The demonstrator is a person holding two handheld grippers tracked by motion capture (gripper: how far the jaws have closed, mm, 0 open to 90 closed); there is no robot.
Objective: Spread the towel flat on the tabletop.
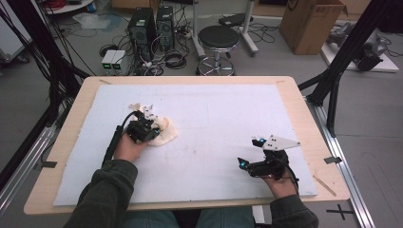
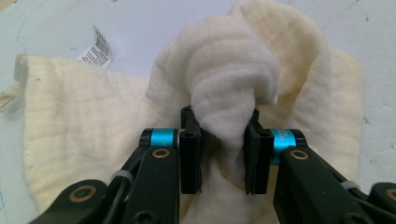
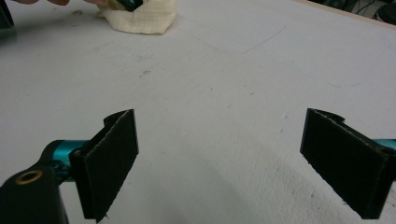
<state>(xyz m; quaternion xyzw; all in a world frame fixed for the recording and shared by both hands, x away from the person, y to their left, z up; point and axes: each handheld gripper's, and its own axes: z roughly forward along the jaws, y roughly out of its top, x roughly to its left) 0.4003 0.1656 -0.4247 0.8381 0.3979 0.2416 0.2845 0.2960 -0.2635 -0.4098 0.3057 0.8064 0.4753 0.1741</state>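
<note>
Black padded jaws of my left gripper (image 2: 219,154) are clenched on a bunched ridge of the cream-coloured, soft woven cloth (image 2: 84,154), which rises between them in a thick twisted fold at the centre of the left gripper view. Around that pinch the cloth spreads flat toward the left of the frame, with a small white printed care label (image 2: 96,48) sticking out at the upper left. In the high view the left gripper (image 1: 142,128) sits over the crumpled cloth (image 1: 166,133) at the left-centre of the white foam mat (image 1: 214,118) covering the pale wooden table (image 1: 328,166).

My right gripper (image 1: 254,154) rests low at the lower right of the high view, jaws spread wide and holding nothing; its own view looks across bare mat to the cloth (image 3: 144,18) at the top left.

I judge the step to be gathering or folding the cloth. To do it well, I would keep the grip firm, lift slowly so the fabric drapes without slipping, and bring the free gripper to an edge before pulling.
</note>
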